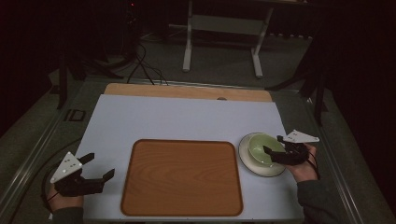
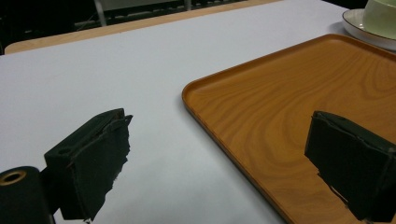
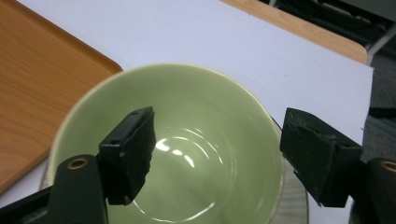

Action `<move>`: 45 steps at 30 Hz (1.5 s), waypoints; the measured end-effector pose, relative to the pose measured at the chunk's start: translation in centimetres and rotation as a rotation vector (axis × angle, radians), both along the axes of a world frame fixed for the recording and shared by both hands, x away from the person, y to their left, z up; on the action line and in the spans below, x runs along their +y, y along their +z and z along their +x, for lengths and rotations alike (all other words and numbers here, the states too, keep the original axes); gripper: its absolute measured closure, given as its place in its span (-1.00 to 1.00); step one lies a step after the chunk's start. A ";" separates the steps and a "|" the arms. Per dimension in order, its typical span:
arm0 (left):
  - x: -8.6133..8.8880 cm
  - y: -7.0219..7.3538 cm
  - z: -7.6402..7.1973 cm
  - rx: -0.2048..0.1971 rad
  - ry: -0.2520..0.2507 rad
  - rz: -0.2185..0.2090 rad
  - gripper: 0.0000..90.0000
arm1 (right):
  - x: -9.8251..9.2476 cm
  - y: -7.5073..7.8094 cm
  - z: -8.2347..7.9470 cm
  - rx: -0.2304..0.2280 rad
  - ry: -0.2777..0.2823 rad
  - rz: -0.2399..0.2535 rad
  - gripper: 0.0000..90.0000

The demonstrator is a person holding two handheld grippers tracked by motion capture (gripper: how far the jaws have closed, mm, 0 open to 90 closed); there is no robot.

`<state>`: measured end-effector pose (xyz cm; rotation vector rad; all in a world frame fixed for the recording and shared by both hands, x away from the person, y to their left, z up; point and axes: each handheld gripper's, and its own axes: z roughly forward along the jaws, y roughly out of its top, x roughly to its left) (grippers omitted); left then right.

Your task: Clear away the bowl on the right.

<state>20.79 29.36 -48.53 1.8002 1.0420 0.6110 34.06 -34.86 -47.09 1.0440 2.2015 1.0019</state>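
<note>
Got my right gripper (image 1: pixel 275 148) spread wide straddling the green bowl's (image 1: pixel 259 145) rim near the table's right edge, ready to pinch it.

The bowl (image 1: pixel 260 148) on the right is pale green, glossy inside with white glints, and it sits on a white plate (image 1: pixel 248 162) with a thin dark rim line. The tray (image 1: pixel 182 177) in the middle is warm orange-brown with a flowing wood-grain pattern. The tabletop (image 1: pixel 187 119) is covered in plain pale lilac-white, with a light wooden strip along its far edge. Both the left tongs (image 1: pixel 99 164) and the right tongs (image 1: pixel 273 144) are matte black, each topped by a light grey three-cornered plate.
</note>
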 end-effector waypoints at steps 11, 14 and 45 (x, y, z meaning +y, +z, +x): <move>0.0 0.0 0.0 -0.001 0.001 -0.002 -0.86 | -0.6 -1.2 1.3 0.096 -0.048 0.006 -0.34; 0.0 0.0 0.0 -0.001 0.001 -0.003 -0.86 | -0.7 -1.4 1.5 0.111 -0.048 0.006 -0.20; 0.1 0.0 0.0 -0.002 0.008 -0.004 -0.80 | -0.9 -1.9 3.1 0.348 -0.094 0.052 0.83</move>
